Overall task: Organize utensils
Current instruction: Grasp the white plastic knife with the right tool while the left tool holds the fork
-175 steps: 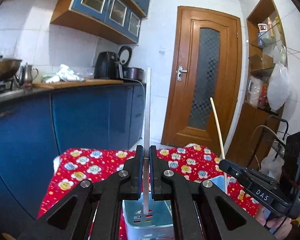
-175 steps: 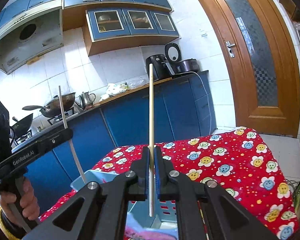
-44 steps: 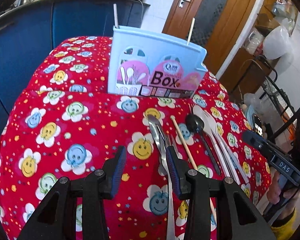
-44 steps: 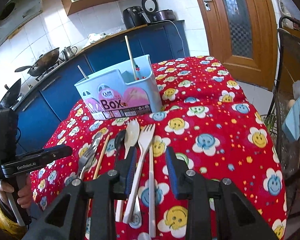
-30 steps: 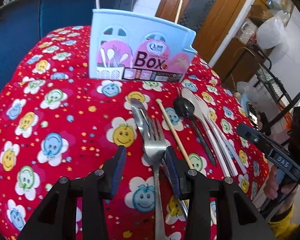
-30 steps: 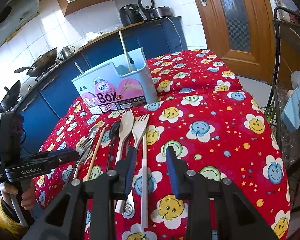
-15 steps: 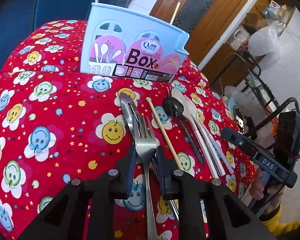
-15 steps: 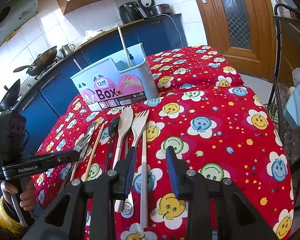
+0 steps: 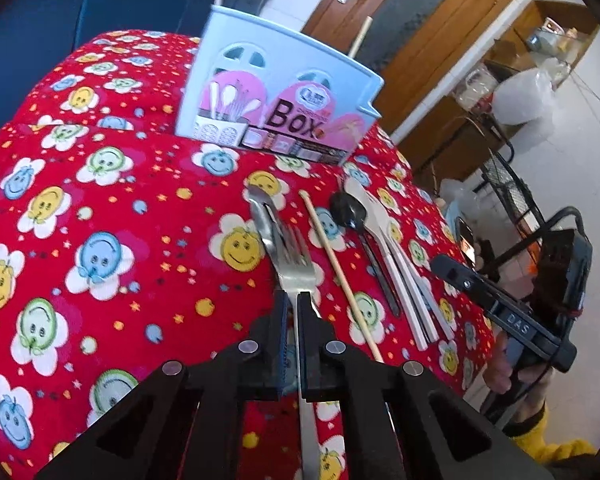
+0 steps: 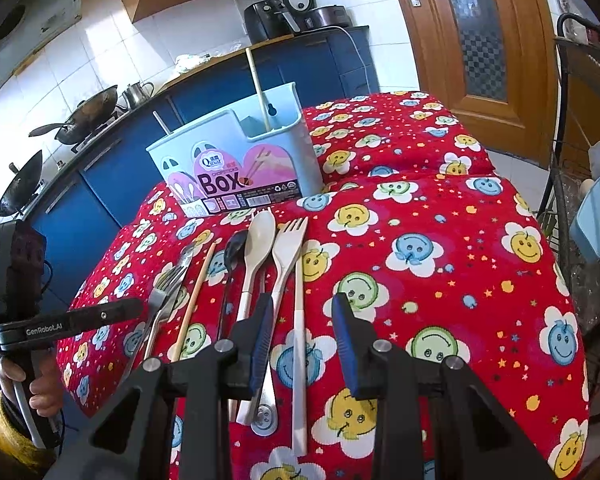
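**Left claw clamped on metal fork**

Left gripper (image 9: 291, 300): pinched tight on metal fork (image 9: 296, 264), flat on red tablecloth (image 9: 100, 208). Right gripper (image 10: 302, 312): part-open, empty, above cream fork (image 10: 286, 256). Beside: chopstick (image 9: 340, 272), black spoon (image 9: 350, 212). Beyond: blue utensil box (image 9: 276, 92).

Red smiley-flower tablecloth (image 10: 440, 240), pale blue utensil box (image 10: 236, 140), silver fork (image 9: 296, 268).
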`<state>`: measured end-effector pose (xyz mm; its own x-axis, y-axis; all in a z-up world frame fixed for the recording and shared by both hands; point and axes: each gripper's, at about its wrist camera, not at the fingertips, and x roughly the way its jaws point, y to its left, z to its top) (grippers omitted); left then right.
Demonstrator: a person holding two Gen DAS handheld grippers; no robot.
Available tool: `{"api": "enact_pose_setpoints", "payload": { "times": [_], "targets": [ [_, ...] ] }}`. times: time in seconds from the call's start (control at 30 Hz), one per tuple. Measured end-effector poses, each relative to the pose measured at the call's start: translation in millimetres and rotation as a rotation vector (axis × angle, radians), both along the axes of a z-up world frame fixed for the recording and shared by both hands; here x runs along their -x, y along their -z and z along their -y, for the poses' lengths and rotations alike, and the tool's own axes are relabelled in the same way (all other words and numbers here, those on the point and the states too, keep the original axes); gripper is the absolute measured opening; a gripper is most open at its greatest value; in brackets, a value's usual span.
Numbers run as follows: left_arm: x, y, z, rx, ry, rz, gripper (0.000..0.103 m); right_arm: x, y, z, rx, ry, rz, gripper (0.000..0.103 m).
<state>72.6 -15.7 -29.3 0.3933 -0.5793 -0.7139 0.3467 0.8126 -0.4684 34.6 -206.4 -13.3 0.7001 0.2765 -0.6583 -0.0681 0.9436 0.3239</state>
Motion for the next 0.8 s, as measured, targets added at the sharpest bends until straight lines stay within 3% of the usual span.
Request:
{"api": "enact_pose_setpoints", "payload": {
  "times": [0.17, 0.4, 0.57, 0.8],
  "targets": [
    [0.5, 4.7, 7.1, -0.091, 0.020, -0.037, 0.008, 0.5, 0.0, 0.4, 0.001, 0.001, -0.002, 0.033],
    [-8.3, 5.3, 25.1, -0.160, 0.106, -0.061, 0.011, 2.2, 0.8, 3.4, -0.001, 0.005, -0.002, 0.033],
    [-11.6, 5.5, 29.5, -0.159, 0.136, -0.041, 0.007, 2.5, 0.8, 4.4, 0.003, 0.005, -0.005, 0.033],
    [-3.0, -1.7, 9.0, -0.095, 0.081, -0.009, 0.006, -1.6, -1.5, 3.8, 0.034, -0.011, -0.021, 0.033]
  ]
}}
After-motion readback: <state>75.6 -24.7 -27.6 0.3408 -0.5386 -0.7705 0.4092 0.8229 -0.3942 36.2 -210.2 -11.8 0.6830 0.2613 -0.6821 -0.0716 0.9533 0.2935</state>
